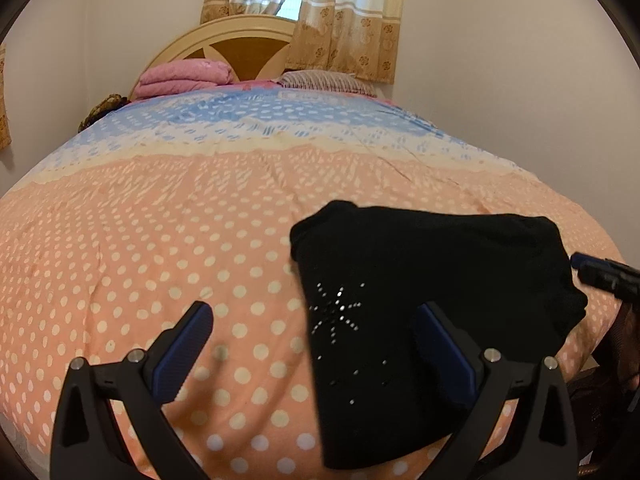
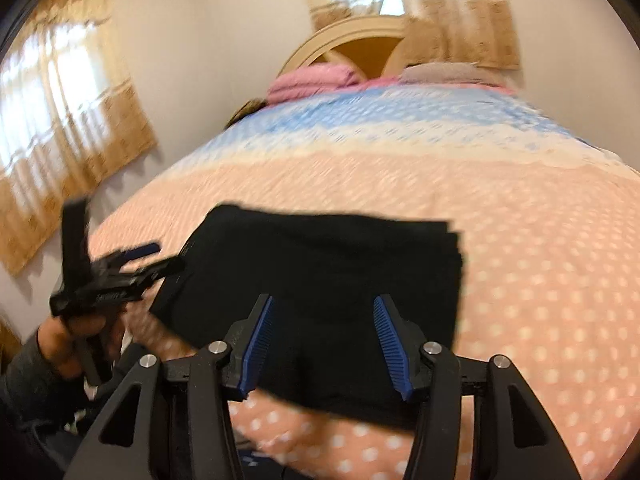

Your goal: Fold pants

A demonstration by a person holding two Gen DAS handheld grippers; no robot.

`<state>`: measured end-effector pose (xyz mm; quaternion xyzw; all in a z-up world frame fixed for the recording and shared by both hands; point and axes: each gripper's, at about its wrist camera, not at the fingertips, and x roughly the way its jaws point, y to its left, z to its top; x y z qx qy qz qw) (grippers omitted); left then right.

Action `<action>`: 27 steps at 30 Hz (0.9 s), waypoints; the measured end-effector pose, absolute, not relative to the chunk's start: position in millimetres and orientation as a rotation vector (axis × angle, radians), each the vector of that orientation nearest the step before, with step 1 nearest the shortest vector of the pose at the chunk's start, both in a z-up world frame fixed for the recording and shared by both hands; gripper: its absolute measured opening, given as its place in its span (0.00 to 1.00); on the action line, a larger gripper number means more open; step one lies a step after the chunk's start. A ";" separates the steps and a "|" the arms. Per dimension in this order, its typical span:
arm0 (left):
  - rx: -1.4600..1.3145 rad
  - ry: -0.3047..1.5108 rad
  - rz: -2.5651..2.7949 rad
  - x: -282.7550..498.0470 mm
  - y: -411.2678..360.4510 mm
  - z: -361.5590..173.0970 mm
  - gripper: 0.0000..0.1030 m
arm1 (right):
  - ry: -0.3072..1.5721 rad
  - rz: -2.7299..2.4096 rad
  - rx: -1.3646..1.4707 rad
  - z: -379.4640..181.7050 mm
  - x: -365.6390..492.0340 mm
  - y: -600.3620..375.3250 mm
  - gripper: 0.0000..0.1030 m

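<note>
Gaping with nothing between its blue pads, the left gripper [image 1: 316, 330] hangs over the bedspread [image 1: 160, 240]; the right gripper [image 2: 324, 344] is likewise spread, gripping nothing, above the folded black pants [image 2: 320, 264] near the bed's near edge.

Black pants [image 1: 432, 280], folded compact, flat on polka-dot bedspread [image 1: 160, 240]

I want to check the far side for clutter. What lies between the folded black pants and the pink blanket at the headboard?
Only bedspread: in the left wrist view nothing sits on it between the black pants and the pink blanket.
</note>
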<state>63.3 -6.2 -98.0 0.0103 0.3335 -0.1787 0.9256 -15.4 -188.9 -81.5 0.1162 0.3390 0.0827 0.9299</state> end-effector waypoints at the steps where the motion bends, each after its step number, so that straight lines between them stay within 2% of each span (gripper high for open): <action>1: 0.022 0.693 -0.365 65.7 -6.8 -100.2 1.00 | 0.697 0.149 0.264 -82.9 -14.4 -196.0 0.66; 16: -0.108 0.732 -0.462 82.0 -4.3 -123.8 1.00 | 0.778 0.138 0.495 -131.0 1.8 -241.0 0.66; 17: -0.108 0.731 -0.483 82.2 -6.1 -123.3 0.99 | 0.777 0.142 0.513 -131.1 2.8 -242.6 0.62; 18: -0.105 0.730 -0.504 82.3 -8.3 -122.7 0.93 | 0.779 0.154 0.534 -131.0 3.3 -244.7 0.56; 19: -0.097 0.727 -0.539 81.5 -12.9 -121.9 0.88 | 0.783 0.168 0.551 -131.8 3.5 -245.5 0.45; 20: -0.093 0.726 -0.571 80.9 -17.2 -120.7 0.74 | 0.781 0.176 0.563 -131.8 2.7 -244.9 0.36; 21: -0.093 0.726 -0.586 80.8 -18.7 -119.3 0.64 | 0.771 0.188 0.565 -129.9 0.8 -243.7 0.33; 22: -0.092 0.726 -0.593 80.9 -20.3 -118.6 0.63 | 0.762 0.197 0.555 -126.9 1.0 -239.3 0.28; 25: -0.133 0.729 -0.617 84.1 -13.1 -116.3 0.41 | 0.723 0.215 0.472 -105.5 -4.7 -219.4 0.26; 26: -0.160 0.732 -0.646 84.9 -8.2 -113.5 0.16 | 0.714 0.222 0.458 -99.6 -6.4 -213.4 0.26; 27: -0.171 0.731 -0.650 84.5 -6.1 -111.2 0.16 | 0.705 0.234 0.444 -93.2 -7.9 -207.2 0.26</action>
